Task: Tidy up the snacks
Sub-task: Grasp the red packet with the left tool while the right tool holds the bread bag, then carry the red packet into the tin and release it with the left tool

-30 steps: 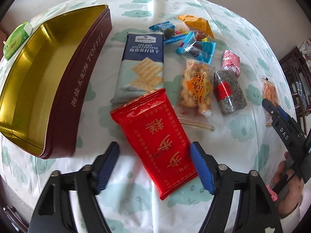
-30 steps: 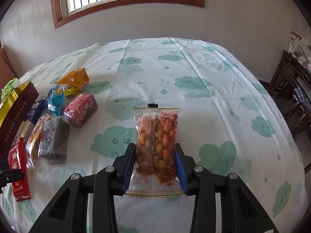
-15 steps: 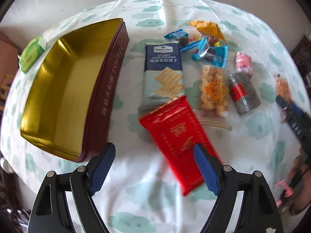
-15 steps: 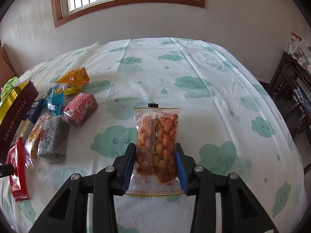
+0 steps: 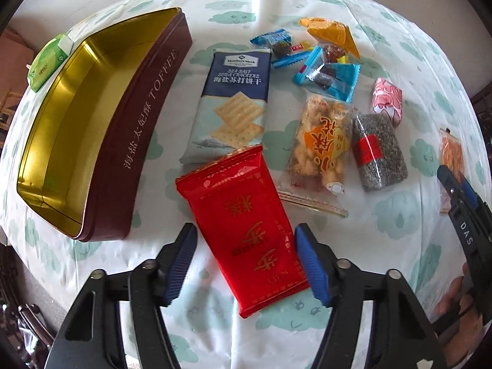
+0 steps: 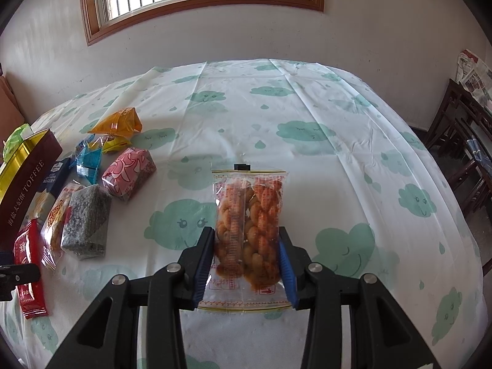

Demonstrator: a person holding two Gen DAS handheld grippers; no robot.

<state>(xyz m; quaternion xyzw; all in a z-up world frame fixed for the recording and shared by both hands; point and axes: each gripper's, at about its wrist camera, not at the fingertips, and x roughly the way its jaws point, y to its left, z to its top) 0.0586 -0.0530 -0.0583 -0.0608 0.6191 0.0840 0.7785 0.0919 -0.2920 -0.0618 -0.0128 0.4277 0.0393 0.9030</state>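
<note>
Item in hand: clear plastic packet of orange-brown fried dough twists (image 6: 248,224), lying flat on the desk (image 6: 307,107), lengthwise between the right tongs (image 6: 246,264). Their blue pads stand against both long sides; the hold looks closed on the packet, not yet lifted. Judged step: carry it to the box; squeeze gently, since twists are likely brittle, and grip mid-body, not the slack seal.

Left tongs (image 5: 246,264): spread apart, straddling the glossy red foil packet with gold characters (image 5: 243,224) without touching it. That packet's far end overlaps the blue-and-white soda cracker pack (image 5: 233,104).

Destination: open maroon toffee tin with gold interior (image 5: 92,129), far to the left of the right tongs.

In between: grey seed bar with red band (image 6: 86,221), pink-and-white wrapped block (image 6: 129,172), blue and orange candies (image 6: 101,144). Lift clear over these.
</note>
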